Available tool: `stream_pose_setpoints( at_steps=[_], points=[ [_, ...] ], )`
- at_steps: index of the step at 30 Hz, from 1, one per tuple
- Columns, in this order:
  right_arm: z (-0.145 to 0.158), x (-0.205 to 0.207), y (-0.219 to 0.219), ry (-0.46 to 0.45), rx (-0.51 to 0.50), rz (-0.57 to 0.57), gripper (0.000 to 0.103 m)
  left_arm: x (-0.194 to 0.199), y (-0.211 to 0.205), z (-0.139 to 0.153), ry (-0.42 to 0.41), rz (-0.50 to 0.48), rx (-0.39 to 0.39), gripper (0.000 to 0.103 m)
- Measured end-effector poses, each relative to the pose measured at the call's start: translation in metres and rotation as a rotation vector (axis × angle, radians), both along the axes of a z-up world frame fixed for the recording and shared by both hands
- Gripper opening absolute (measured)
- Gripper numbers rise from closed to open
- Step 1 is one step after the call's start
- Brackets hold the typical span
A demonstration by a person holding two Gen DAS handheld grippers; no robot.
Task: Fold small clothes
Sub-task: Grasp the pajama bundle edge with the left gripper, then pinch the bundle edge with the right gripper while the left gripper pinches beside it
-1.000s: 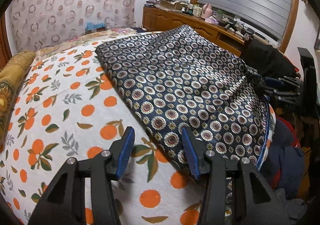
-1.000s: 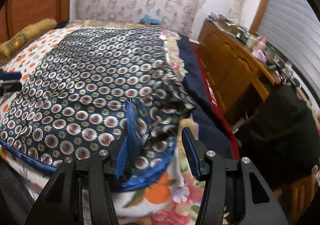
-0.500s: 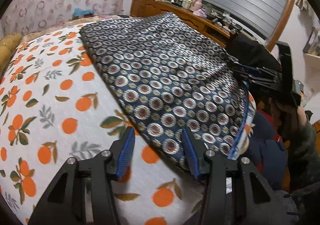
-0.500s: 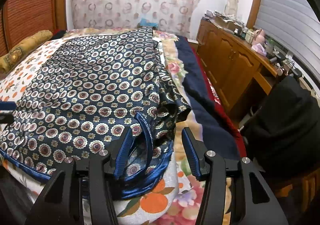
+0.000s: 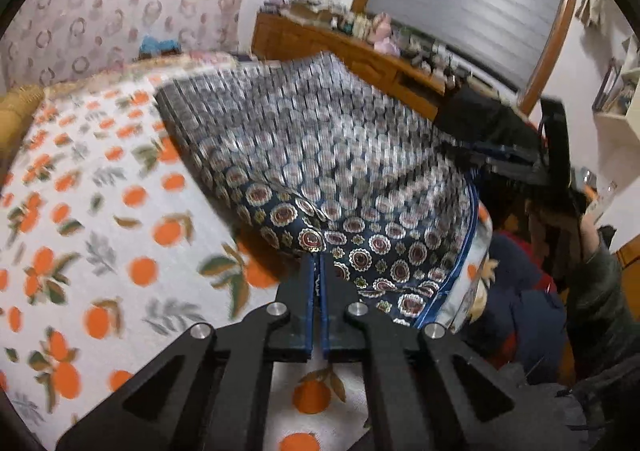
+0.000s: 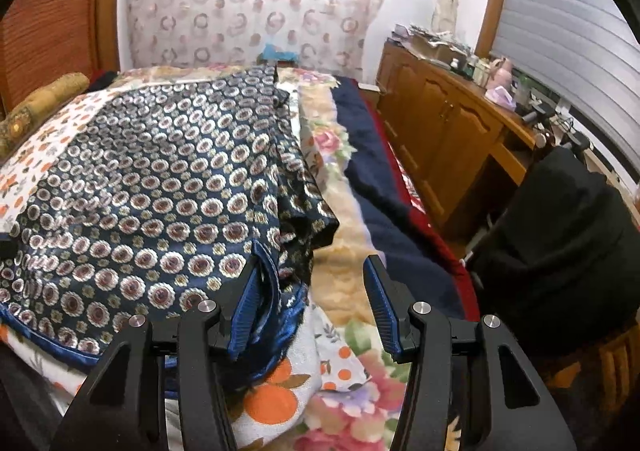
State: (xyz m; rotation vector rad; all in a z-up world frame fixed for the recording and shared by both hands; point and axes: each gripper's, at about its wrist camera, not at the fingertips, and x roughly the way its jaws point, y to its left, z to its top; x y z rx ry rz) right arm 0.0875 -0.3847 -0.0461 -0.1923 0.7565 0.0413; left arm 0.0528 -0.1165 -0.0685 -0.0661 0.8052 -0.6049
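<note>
Patterned cloth (image 5: pixel 320 171): spread on the orange-print bedspread (image 5: pixel 100 211). Left gripper (image 5: pixel 319 263): jaws closed, the cloth's near edge pinched. Right gripper (image 6: pixel 312 291): jaws held half apart, blue hem (image 6: pixel 266 271) lying against one finger, ungripped.

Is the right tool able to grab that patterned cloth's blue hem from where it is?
Probably yes: the right tool is open, the hem stands between its fingers, nothing blocking.

Soft indoor light, motion blur, fisheye-warped edges
</note>
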Motion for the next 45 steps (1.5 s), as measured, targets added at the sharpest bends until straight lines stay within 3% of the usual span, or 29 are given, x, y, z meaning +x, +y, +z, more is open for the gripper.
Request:
stream_pose_setpoints(
  at_steps=[7, 14, 23, 26, 30, 38, 45],
  points=[
    [0.019, -0.008, 0.003, -0.021, 0.049, 0.042, 0.052, -0.001, 0.048, 0.024, -0.057, 0.101, -0.004, 0.000],
    [0.015, -0.012, 0.013, 0.017, 0.111, 0.086, 0.052, 0.007, 0.056, 0.002, -0.004, 0.123, 0.053, 0.000],
    [-0.011, -0.011, 0.034, 0.111, 0.191, 0.137, 0.052, 0.008, 0.053, -0.018, 0.055, 0.135, 0.089, 0.003],
    [-0.016, -0.015, 0.039, 0.135, 0.195, 0.143, 0.052, 0.008, 0.053, -0.023, 0.067, 0.136, 0.098, 0.009],
    [-0.021, -0.020, 0.043, 0.156, 0.192, 0.150, 0.052, 0.008, 0.054, -0.028, 0.081, 0.136, 0.099, 0.037],
    [-0.021, -0.026, 0.050, 0.162, 0.209, 0.166, 0.052, 0.002, 0.050, -0.029, 0.062, 0.135, 0.112, 0.041],
    [-0.003, -0.034, 0.062, 0.091, 0.166, 0.162, 0.058, -0.001, 0.049, -0.030, 0.050, 0.142, 0.121, 0.042]
  ],
)
